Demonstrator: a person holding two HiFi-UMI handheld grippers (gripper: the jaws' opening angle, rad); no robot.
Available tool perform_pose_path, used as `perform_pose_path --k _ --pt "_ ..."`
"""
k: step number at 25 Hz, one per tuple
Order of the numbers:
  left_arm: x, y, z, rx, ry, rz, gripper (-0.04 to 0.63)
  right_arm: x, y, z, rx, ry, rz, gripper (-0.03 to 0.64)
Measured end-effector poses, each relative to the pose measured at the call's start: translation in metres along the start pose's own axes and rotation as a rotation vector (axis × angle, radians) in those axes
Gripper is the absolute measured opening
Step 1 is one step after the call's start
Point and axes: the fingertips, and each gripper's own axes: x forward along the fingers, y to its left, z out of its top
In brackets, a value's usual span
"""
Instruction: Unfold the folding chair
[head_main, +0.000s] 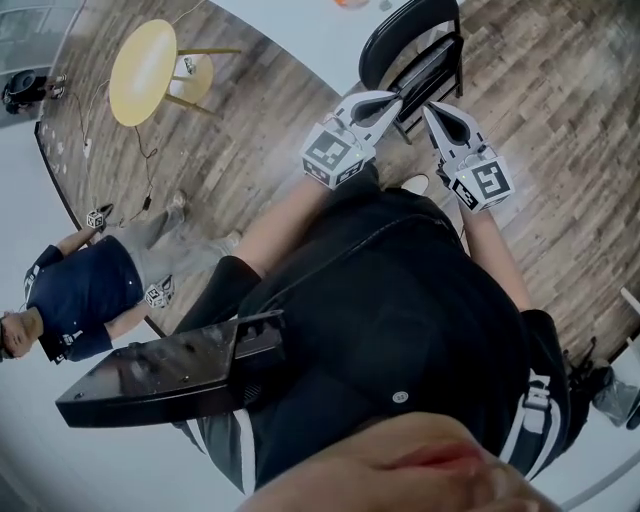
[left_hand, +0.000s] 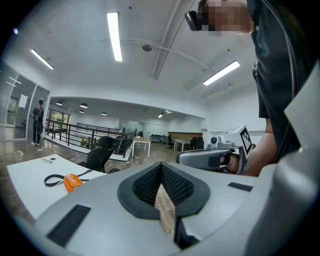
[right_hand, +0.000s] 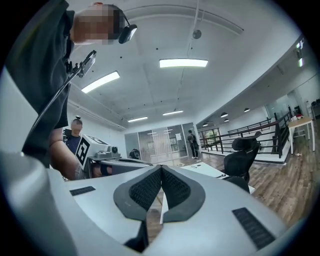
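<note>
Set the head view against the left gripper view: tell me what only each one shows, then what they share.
Only the head view shows the black folding chair on the wooden floor, a round yellow table and a second person in a dark blue shirt. Only the left gripper view shows a white table bearing an orange object, a black office chair and a ceiling light. Both show the left gripper and the right gripper, each with tongs shut and empty.
</note>
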Motion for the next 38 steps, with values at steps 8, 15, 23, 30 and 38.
perform_pose_path --k 8,15,23,30,38 --pt "0.017 0.072 -0.012 -0.006 0.044 -0.05 0.005 0.057 -0.027 -0.005 0.015 0.021 -0.085 0.008" --pt "0.044 0.139 -0.054 -0.043 0.189 -0.085 0.005 0.094 -0.048 -0.014 0.049 0.036 -0.202 0.008" --pt "0.075 0.192 -0.109 -0.084 0.389 -0.084 0.129 0.116 -0.066 -0.025 0.088 0.041 -0.328 0.008" --pt "0.105 0.212 -0.156 -0.171 0.557 -0.043 0.241 0.116 -0.078 -0.028 0.095 0.044 -0.398 0.008" --pt "0.125 0.213 -0.187 -0.176 0.643 -0.031 0.247 0.099 -0.086 -0.029 0.107 0.047 -0.466 0.008"
